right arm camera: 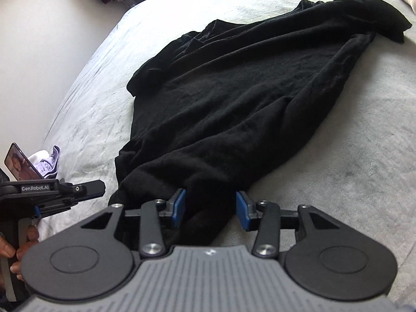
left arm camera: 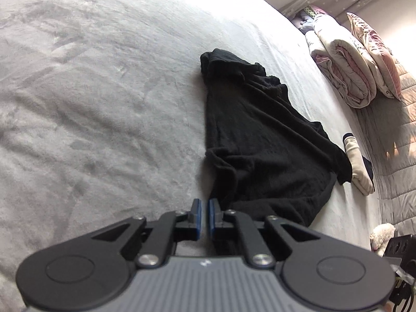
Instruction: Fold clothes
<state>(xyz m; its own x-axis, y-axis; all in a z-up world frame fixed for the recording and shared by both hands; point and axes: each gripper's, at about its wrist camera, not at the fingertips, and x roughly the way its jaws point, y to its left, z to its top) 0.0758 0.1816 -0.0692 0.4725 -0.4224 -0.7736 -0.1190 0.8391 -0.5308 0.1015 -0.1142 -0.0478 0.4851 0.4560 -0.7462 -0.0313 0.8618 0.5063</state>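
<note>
One black garment, a soft knit top, lies rumpled on the grey blanket that covers the bed, spread lengthwise away from both cameras with its near hem bunched toward the grippers. There are two grippers. The right gripper has its two blue pads wide apart, with a bunched fold of the garment's near edge lying between them; the pads do not press on the cloth. The left gripper has its two pads nearly together, with only a thin slit between them and nothing in it; it sits just left of the garment's near corner, over bare blanket.

One cream sock with a dark cuff lies just beside the garment's far side. One folded quilt and one pink pillow sit stacked at the bed's edge. One phone with a lit screen stands near the left gripper's mount.
</note>
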